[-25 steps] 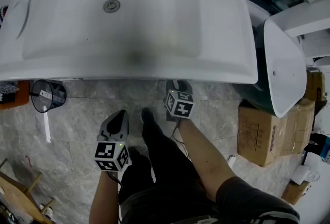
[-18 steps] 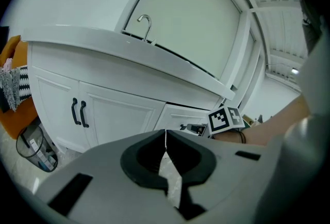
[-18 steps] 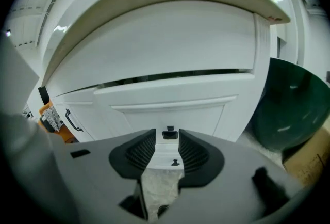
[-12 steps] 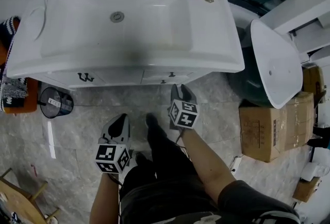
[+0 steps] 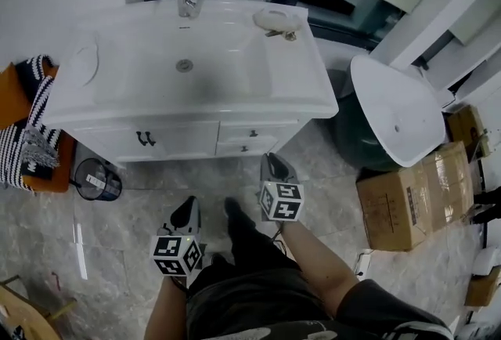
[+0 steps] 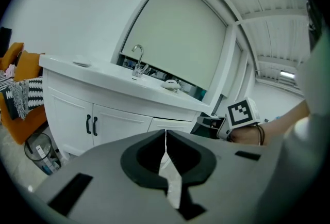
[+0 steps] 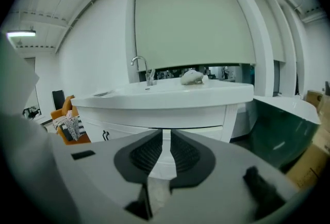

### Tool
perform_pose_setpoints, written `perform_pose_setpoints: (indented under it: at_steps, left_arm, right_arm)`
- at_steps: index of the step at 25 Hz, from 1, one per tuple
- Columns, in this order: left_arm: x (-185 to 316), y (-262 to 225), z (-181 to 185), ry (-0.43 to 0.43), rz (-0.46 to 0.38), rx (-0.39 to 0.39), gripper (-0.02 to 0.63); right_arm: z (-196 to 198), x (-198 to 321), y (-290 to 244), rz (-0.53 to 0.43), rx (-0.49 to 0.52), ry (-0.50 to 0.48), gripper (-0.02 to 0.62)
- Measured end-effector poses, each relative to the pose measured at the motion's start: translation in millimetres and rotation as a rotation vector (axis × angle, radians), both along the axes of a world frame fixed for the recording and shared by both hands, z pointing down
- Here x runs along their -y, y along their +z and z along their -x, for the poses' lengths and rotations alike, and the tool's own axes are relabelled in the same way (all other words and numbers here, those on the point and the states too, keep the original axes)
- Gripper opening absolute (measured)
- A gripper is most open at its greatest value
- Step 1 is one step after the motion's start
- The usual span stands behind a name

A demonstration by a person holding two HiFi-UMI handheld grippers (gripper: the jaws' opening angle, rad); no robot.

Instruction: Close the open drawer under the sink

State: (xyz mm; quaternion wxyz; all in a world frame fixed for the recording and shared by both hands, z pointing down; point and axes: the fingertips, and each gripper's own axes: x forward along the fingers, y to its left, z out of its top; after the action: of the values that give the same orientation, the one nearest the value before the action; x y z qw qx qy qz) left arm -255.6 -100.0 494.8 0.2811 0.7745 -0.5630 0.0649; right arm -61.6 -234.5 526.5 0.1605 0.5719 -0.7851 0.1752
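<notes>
The white sink vanity (image 5: 196, 107) stands against the wall. Its two small drawers (image 5: 254, 133) sit at the right of the cabinet front, and both look flush with it. My left gripper (image 5: 190, 207) hangs over the floor well short of the cabinet, its jaws (image 6: 165, 132) shut on nothing. My right gripper (image 5: 272, 161) is nearer the drawers but apart from them. Its jaws (image 7: 163, 138) are closing, a narrow slit still shows, and nothing is between them. Both grippers point at the cabinet front (image 6: 118, 122).
A wire waste bin (image 5: 98, 180) stands on the floor at the cabinet's left, beside an orange seat with a striped cloth (image 5: 31, 127). A loose white basin (image 5: 395, 119) and cardboard boxes (image 5: 407, 201) crowd the right. The person's legs (image 5: 250, 244) are between the grippers.
Both grippers have drawn back from the vanity and risen. The head view has pulled away, so the cabinet front and its drawers have come into sight.
</notes>
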Motion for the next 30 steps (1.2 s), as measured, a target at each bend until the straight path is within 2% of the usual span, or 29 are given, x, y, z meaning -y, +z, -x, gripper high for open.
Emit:
perform_pose_setpoints:
  at_steps: [4,9,13,17,21,25,30]
  left_arm:
    - [-19,-22,-5,0.013,-0.027,0.003,0.015]
    - [-33,-39,-6,-0.003,-0.018,-0.020,0.015]
    - [-42,-50,-12,-0.023,-0.020,-0.013,0.015]
    - [-44,-55,-21,-0.077,-0.019,0.003,0.015]
    - [-43,-65,-36,-0.153,-0.032,0.027,0.015]
    - [-46,-75,-62,-0.231,-0.047,0.043,0.015]
    - [-55,-89,-103,-0.274,-0.069,0.068,0.015]
  right_arm:
    - [-2,-29,-31,-0.024,0.017,-0.027,0.048]
    - [-1,-58,-48,0.011,0.053,-0.054,0.038]
    - [-1,-72,-58,0.016,0.053,-0.113,0.038]
    - [-12,-65,-62,0.016,0.057,-0.165,0.038]
    - [-23,-56,-74,-0.003,0.067,-0.256,0.038]
    - [-43,-56,-81,-0.007,0.084,-0.337,0.038]
    - [-68,-61,-89,-0.007,0.105,-0.400,0.038]
